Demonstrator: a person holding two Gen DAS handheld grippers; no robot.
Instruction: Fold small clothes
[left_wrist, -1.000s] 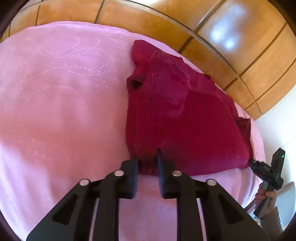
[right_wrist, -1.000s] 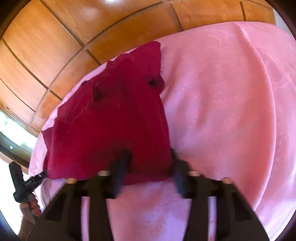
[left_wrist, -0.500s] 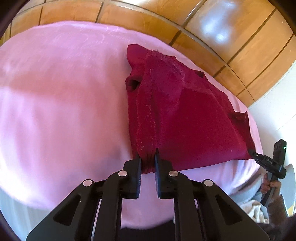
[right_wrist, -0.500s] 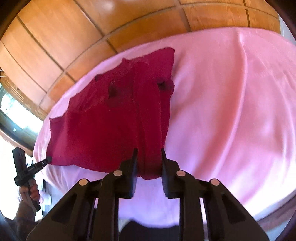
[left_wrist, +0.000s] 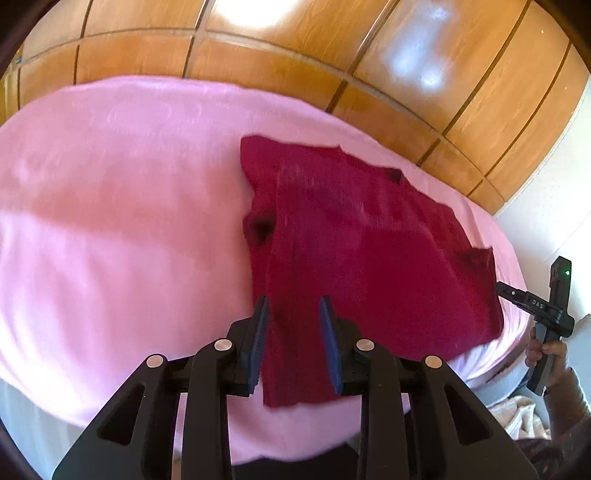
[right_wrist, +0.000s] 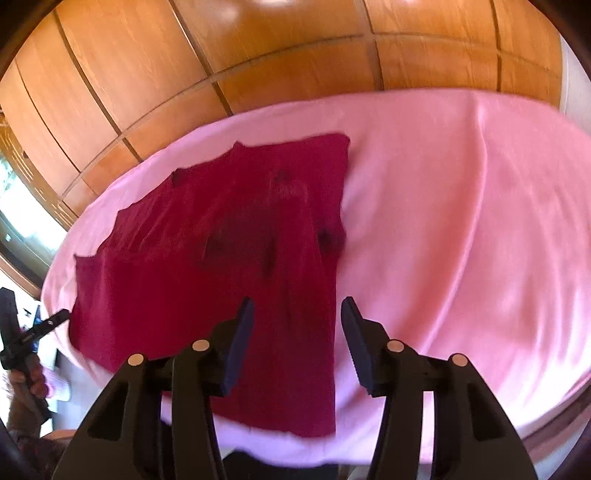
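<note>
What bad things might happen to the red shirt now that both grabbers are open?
1. The red shirt reaches the near edge of the pink bed, so a corner might slip off.
2. It looks rumpled near one side, so folding now may trap creases.
3. The left gripper and right gripper hover open over the cloth; closing carelessly might pinch the bedcover too.

Motion blur smeared the dark red knitted garment (right_wrist: 207, 280) and the pink quilted bedspread (right_wrist: 461, 221) in the right wrist view, while in the left wrist view the frame edge at four o'clock cut off the person's bare hand (left_wrist: 550, 354) at the wrist.
</note>
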